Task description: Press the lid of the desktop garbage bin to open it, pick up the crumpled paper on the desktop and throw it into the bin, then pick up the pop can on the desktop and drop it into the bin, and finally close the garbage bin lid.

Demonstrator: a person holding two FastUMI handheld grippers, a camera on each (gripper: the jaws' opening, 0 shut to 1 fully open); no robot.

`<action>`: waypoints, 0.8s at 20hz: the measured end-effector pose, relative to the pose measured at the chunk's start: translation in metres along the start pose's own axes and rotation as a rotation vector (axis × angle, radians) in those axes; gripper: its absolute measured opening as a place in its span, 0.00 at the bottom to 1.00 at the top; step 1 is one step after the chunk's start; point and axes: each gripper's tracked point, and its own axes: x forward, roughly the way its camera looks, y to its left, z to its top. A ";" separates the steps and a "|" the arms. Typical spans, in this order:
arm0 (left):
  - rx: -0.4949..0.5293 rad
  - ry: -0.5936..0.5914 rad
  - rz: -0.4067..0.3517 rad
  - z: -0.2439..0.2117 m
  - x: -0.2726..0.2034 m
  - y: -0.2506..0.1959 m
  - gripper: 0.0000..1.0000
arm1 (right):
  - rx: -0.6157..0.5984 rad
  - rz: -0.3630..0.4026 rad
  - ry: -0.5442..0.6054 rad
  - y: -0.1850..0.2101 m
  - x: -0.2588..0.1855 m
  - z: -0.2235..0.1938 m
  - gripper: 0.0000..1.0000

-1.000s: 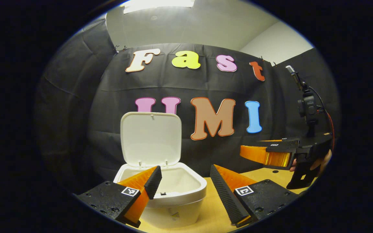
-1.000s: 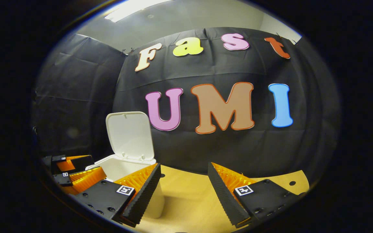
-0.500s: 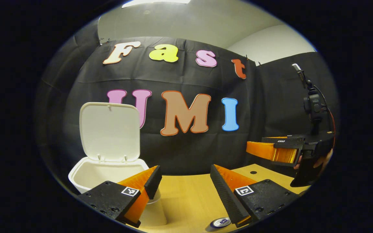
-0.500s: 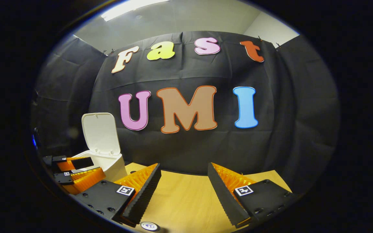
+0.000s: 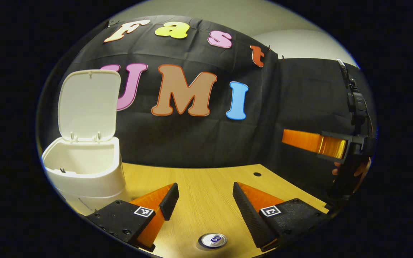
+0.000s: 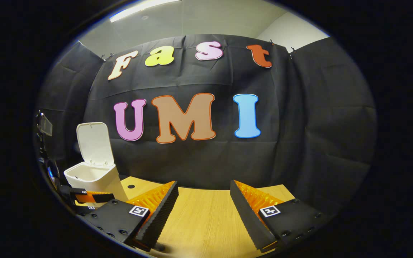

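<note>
The white garbage bin point(image 5: 84, 172) stands at the left of the left gripper view with its lid point(image 5: 88, 104) raised upright; its inside looks bare from here. A pop can point(image 5: 212, 240) stands upright on the wooden desktop point(image 5: 206, 193), just below and between the fingers of my left gripper point(image 5: 204, 200), which is open and holds nothing. My right gripper point(image 6: 203, 204) is open over bare wood. In the right gripper view the bin point(image 6: 93, 177) sits far left with the left gripper point(image 6: 88, 197) in front of it. The right gripper point(image 5: 314, 141) hangs at the right of the left gripper view.
A hand point(image 5: 351, 170) holds the right gripper's handle at the right edge. Small round holes point(image 5: 257, 174) mark the desktop near the cloth wall, one point(image 6: 131, 186) beside the bin.
Both views have swung right and downward, so the bin slid to the left. The pop can has come further into the left gripper view, below that gripper's fingers. Both grippers stay open.
</note>
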 end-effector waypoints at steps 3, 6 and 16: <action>-0.003 0.103 -0.004 -0.038 0.006 -0.003 0.94 | -0.009 -0.013 0.017 -0.013 -0.002 -0.003 0.96; -0.034 0.176 -0.016 -0.067 0.007 -0.006 0.94 | 0.000 -0.029 0.039 -0.023 -0.005 -0.012 0.96; -0.025 0.366 -0.034 -0.147 0.009 -0.012 0.94 | -0.010 -0.068 0.071 -0.042 -0.015 -0.023 0.92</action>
